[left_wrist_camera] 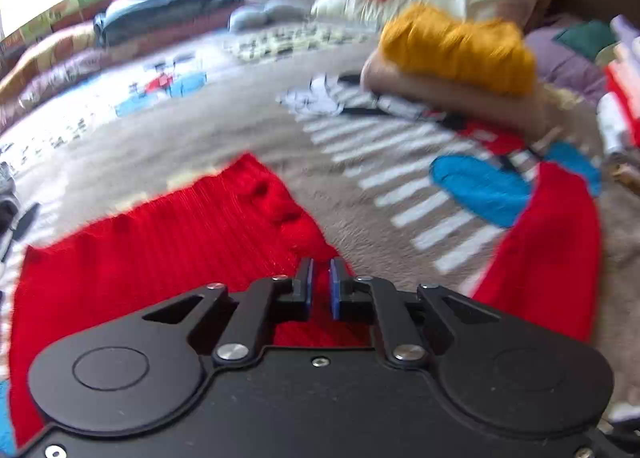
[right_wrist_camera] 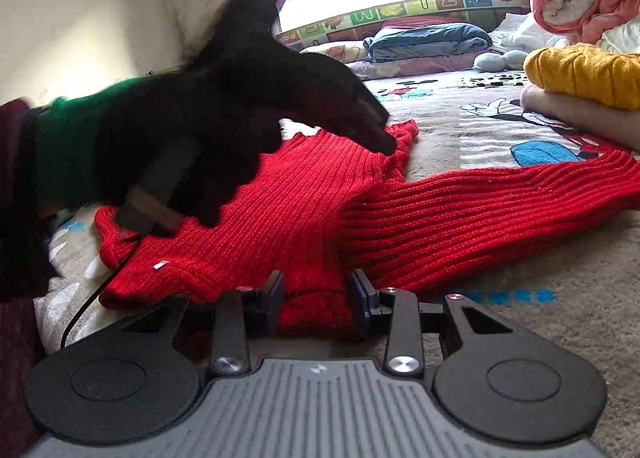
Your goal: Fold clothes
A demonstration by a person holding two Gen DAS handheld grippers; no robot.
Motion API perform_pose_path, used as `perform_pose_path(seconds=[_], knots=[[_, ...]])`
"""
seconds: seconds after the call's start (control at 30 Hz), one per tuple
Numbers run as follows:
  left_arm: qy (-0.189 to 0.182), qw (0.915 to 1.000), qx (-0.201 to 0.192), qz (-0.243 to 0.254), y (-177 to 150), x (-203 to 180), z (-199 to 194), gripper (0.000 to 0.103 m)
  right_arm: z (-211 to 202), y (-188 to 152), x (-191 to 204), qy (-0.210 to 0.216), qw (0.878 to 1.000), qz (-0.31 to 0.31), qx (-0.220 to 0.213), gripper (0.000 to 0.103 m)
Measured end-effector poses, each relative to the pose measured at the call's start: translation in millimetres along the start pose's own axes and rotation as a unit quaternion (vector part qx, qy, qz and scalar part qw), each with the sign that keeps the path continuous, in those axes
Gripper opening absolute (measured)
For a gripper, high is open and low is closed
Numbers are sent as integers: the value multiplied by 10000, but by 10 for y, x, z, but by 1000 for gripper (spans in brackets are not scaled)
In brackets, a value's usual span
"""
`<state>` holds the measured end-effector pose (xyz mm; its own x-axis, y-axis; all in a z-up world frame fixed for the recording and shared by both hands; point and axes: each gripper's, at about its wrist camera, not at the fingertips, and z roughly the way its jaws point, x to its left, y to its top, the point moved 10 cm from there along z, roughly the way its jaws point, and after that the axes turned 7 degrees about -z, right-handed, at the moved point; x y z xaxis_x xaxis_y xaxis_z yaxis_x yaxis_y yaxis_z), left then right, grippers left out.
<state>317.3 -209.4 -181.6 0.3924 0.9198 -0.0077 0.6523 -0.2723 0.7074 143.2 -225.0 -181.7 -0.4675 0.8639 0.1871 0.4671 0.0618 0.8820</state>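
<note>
Your work surface is a bed covered by a grey cartoon-print blanket (right_wrist_camera: 540, 338), with a bright window behind it and a stack of two folded knits, a yellow sweater (right_wrist_camera: 588, 71) on a beige one (right_wrist_camera: 576, 113), set off to the far side, probably so finished pieces stay clear of the folding area.

The red sweater (right_wrist_camera: 280, 217) lies spread on the blanket directly in front of you. It is a thick ribbed knit, soft and a little rumpled, with one sleeve (right_wrist_camera: 500, 201) stretched out to your right across the blanket. In the blurred left wrist view the body shows as a flat red panel with that sleeve well apart from it.

Your right gripper (right_wrist_camera: 318, 300) sits low at the near edge of the sweater, its jaws standing apart with a thick roll of red knit between them; whether they press it, you cannot tell from here. Your left gripper (left_wrist_camera: 320, 286), held in a black glove (right_wrist_camera: 240, 97), hovers over the body with only a narrow slit between its pads and nothing visibly caught there. That placement suits pinning or lifting the near edge while the other hand steadies the cloth.
</note>
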Motion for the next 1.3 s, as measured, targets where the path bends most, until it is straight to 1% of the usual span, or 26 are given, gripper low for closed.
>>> perform_pose_path(seconds=[0.03,0.1,0.6,0.7,0.77,0.83,0.87,0.93,1.0,1.03,1.07,1.1,1.13,1.2,1.23,1.3], knots=[[-11,9999,160,-36,-48,6,130,7,0,-3,6,4,10000,8,3,38],[-7,9997,182,144,-25,-31,139,6,23,-5,8,16,10000,39,5,38],[330,9977,329,-501,486,286,560,6,66,-5,-22,80,9999,127,-27,38],[316,9978,452,-357,530,268,634,6,60,-8,-21,87,9999,140,-27,38],[190,9977,142,-633,690,314,555,6,51,-8,-11,85,9999,142,-20,38],[367,9957,115,-848,752,423,626,6,60,-5,-19,91,9998,154,-16,38],[426,9949,208,-893,731,461,707,6,62,-3,-22,94,9998,153,-16,38],[430,9953,433,-754,633,453,868,6,65,-2,-25,89,9999,143,-12,38],[381,9954,498,-726,676,455,850,6,69,2,-29,91,9999,144,-4,38],[310,9947,414,-893,747,475,787,7,71,5,-32,94,9998,148,2,38],[224,9945,244,-992,797,489,682,8,73,8,-35,98,9998,153,8,38],[138,9940,66,-1082,845,504,572,16,76,11,-38,103,9998,156,15,38],[151,9940,6,-1088,843,524,483,22,78,15,-41,108,9998,160,21,38],[106,9957,-59,-921,790,459,312,43,76,30,-39,103,9998,159,15,38],[82,9964,-91,-833,762,424,227,46,72,39,-36,100,9998,157,6,38],[-24,9987,-90,-501,673,241,69,51,37,72,-37,94,9998,142,-62,38]])
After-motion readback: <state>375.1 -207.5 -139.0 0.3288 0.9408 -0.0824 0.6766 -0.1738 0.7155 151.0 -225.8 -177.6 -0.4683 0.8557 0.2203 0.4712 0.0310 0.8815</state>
